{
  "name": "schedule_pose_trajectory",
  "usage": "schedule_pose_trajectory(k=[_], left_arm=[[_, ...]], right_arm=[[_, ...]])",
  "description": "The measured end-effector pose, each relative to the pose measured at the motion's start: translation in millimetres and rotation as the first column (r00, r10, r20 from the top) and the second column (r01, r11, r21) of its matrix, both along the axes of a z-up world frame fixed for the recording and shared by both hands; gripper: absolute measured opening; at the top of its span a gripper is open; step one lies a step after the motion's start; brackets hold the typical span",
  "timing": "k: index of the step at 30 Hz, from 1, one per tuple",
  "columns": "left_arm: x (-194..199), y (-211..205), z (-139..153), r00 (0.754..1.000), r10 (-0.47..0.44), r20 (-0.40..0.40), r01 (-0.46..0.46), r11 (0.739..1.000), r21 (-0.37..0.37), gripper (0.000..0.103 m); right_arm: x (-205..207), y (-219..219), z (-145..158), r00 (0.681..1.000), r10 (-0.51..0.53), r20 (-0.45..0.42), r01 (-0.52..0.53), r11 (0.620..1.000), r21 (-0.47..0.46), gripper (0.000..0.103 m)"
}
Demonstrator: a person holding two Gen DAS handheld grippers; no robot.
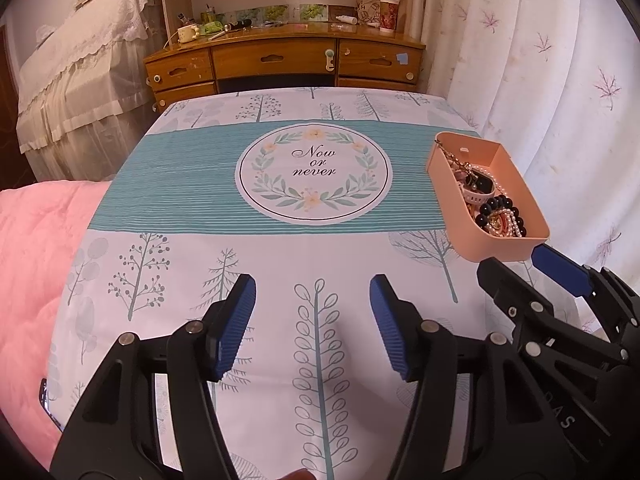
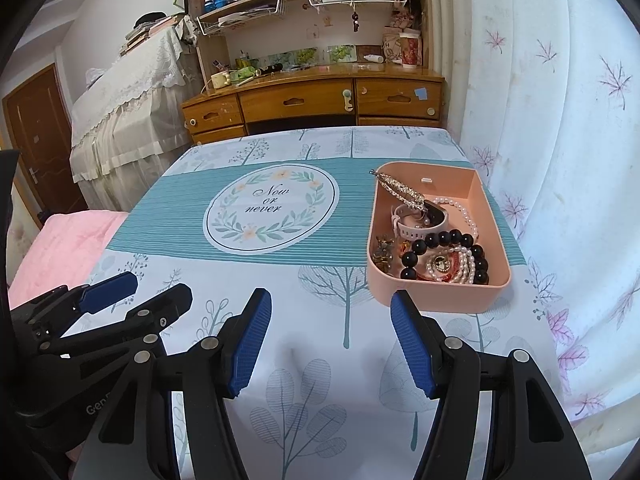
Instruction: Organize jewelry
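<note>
A peach tray (image 2: 436,304) sits on the right of the table, also in the left wrist view (image 1: 448,196). It holds a black bead bracelet (image 2: 444,238), pearl strands (image 2: 464,216), a white watch band (image 2: 424,226), a glittery clip (image 2: 400,190) and small gold pieces (image 2: 382,252). My left gripper (image 1: 312,328) is open and empty over the tablecloth near the front. My right gripper (image 2: 332,344) is open and empty just in front of the tray; it also shows in the left wrist view (image 1: 528,276).
The table wears a tree-print cloth with a teal band and a "Now or never" medallion (image 2: 270,210). A pink quilt (image 1: 36,264) lies at the left. A wooden desk (image 2: 312,100) stands behind, a curtain (image 2: 560,120) at the right.
</note>
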State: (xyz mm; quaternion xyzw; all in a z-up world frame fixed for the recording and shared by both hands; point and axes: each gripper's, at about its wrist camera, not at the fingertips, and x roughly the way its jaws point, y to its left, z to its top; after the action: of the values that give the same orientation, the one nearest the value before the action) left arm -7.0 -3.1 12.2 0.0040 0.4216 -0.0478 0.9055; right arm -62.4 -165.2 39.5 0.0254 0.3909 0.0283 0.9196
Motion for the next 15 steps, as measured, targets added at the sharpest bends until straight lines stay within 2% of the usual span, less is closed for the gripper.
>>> schedule_pose_trajectory(k=[15], left_arm=[[1.2, 0.3, -5.0, 1.0, 0.007, -0.016, -0.007, 1.0, 0.003, 0.057]], right_arm=[[0.2, -0.7, -6.4, 1.0, -0.002, -0.003, 0.002, 1.0, 0.004, 0.063]])
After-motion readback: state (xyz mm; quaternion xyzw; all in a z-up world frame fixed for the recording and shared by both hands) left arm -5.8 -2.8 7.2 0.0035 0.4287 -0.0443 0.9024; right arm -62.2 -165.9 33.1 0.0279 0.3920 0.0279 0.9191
